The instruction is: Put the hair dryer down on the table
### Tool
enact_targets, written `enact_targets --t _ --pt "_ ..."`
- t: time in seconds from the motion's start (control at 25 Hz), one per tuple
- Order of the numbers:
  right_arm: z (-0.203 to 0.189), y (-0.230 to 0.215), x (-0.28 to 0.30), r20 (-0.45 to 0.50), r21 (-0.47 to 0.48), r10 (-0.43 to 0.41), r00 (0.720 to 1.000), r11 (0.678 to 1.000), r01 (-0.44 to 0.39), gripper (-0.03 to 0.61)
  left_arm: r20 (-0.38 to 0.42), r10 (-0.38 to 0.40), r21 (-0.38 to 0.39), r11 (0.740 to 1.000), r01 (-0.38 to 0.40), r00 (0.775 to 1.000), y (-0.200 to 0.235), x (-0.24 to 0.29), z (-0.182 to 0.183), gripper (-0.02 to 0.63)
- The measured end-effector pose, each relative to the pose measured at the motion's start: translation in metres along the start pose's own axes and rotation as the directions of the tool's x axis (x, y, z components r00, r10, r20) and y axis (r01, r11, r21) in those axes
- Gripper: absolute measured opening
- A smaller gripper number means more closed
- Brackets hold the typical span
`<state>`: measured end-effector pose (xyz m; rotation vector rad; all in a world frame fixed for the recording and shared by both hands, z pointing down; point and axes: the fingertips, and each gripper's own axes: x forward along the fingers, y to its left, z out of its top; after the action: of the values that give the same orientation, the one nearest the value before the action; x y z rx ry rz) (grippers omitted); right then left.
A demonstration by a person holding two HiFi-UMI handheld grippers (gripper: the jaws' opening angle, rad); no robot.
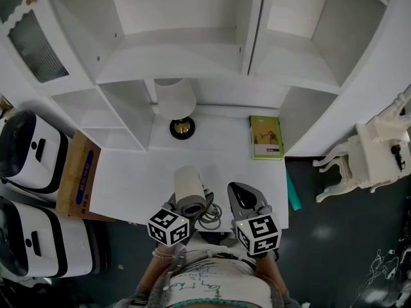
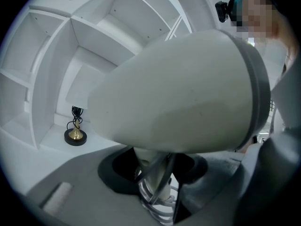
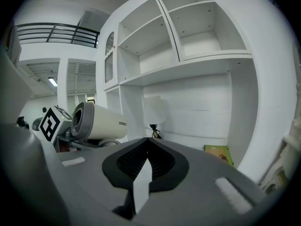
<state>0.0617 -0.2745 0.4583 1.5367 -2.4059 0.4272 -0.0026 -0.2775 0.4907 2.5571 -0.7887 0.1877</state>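
Head view: the hair dryer [image 1: 191, 194] is held over the near edge of the table [image 1: 148, 178], its handle clamped by the left gripper [image 2: 155, 173]. The right gripper [image 3: 146, 157] is closed on nothing.

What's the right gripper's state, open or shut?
Shut: the right gripper has its jaws meeting at the tips, with nothing between them.
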Motion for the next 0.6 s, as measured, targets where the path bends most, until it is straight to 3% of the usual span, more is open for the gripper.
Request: enact_targets --t 0.6 --pt "0.0 0.0 0.0 -0.006 -0.004 -0.018 1.0 1.0 0.018 0.028 -0.035 0.02 -0.041 0.999 -0.021 0.999 0.023 0.004 -0.028 0.172"
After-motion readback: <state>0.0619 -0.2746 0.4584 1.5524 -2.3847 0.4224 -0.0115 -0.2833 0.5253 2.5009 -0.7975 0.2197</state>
